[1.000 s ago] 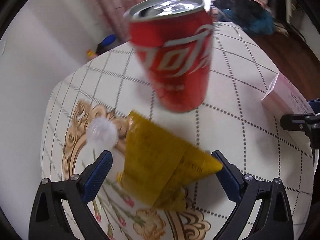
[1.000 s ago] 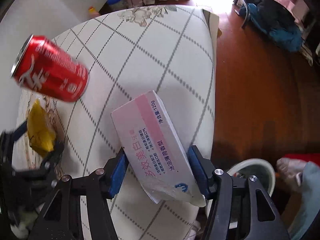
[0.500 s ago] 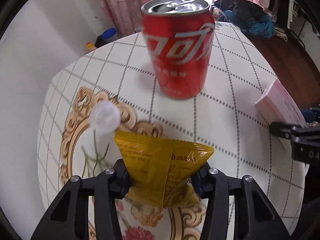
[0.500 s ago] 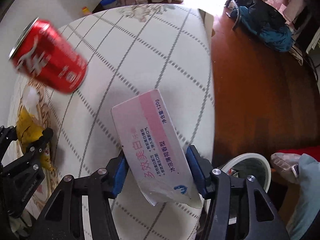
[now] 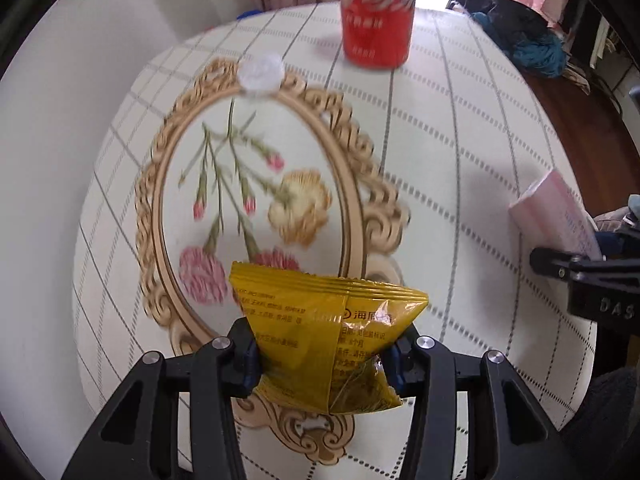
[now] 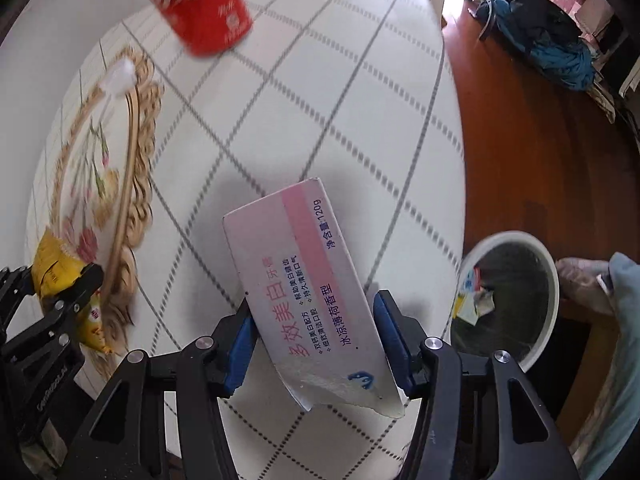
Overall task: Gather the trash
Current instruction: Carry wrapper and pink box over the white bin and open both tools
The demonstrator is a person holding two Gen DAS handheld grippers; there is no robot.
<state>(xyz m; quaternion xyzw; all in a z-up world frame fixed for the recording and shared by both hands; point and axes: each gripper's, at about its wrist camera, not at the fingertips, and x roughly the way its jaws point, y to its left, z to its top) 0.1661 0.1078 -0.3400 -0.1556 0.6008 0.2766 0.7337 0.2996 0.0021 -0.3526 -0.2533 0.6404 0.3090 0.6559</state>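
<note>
Left wrist view: left gripper (image 5: pixel 324 354), open a second ago, now clamps the yellow snack packet (image 5: pixel 326 336) lifted above the table (image 5: pixel 460 128), while the right gripper (image 6: pixel 314 344) grips the pink toothpaste box (image 6: pixel 304 284), both ready for the bin (image 6: pixel 506 300).

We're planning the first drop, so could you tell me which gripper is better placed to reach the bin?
Right. The right gripper, holding the toothpaste box, is beside the bin.
</note>
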